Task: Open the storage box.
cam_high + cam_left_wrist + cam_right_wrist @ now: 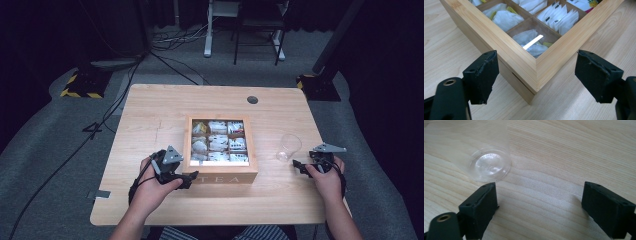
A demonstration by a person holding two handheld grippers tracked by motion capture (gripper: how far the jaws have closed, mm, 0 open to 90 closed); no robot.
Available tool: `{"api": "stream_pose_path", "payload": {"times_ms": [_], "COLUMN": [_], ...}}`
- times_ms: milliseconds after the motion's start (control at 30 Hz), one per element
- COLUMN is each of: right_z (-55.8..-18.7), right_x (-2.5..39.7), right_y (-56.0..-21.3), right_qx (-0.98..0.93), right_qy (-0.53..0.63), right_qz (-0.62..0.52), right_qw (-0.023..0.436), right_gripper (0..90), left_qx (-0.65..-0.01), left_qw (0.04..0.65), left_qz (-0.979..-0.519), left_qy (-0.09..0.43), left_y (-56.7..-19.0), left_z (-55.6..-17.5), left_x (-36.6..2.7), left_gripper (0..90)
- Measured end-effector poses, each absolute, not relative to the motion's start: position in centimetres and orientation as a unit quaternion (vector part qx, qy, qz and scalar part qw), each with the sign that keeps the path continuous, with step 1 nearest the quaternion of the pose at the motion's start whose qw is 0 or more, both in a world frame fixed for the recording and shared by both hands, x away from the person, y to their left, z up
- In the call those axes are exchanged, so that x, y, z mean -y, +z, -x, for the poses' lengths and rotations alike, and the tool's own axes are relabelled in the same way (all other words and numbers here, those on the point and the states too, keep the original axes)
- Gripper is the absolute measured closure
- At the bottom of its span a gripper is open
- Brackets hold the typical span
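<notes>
Tea box (pixel 220 174) sits square, "TEA" front facing the person — left gripper (pixel 186 179) and right gripper (pixel 299 165) both gape wide.

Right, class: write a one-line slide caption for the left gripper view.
Open left claw straddles the near corner of a wooden tea box, teabags sorted in its compartments.

table (pixel 150 120) brightly lit, surroundings dark | glare strip on box lid (pixel 533 41) | cup (pixel 489 165) blurred
</notes>
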State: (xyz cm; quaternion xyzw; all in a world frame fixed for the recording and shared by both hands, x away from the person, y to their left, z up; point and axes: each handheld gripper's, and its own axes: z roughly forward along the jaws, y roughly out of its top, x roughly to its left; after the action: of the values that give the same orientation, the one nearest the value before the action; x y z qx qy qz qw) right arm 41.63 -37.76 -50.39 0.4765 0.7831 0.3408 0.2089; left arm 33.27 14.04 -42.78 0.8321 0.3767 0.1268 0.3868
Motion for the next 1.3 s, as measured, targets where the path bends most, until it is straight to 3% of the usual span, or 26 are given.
{"api": "stream_pose_path", "payload": {"times_ms": [767,1300], "right_z": [-41.7,-41.7], "right_x": [37.7,37.6], "right_y": [-50.4,-50.4], "right_qx": [-0.783,-0.783], "right_qy": [0.342,0.342], "right_qz": [-0.476,-0.476], "right_qw": [0.208,0.208], "right_gripper": [13.5,13.5], "left_qx": [-0.373,-0.376], "left_qw": [0.334,0.330], "left_qz": [-0.854,-0.855], "left_qy": [0.139,0.137], "left_y": [-44.0,-43.8], "left_z": [-33.4,-33.5], "left_x": [-13.4,-13.4], "left_gripper": [28.9,30.0]}}
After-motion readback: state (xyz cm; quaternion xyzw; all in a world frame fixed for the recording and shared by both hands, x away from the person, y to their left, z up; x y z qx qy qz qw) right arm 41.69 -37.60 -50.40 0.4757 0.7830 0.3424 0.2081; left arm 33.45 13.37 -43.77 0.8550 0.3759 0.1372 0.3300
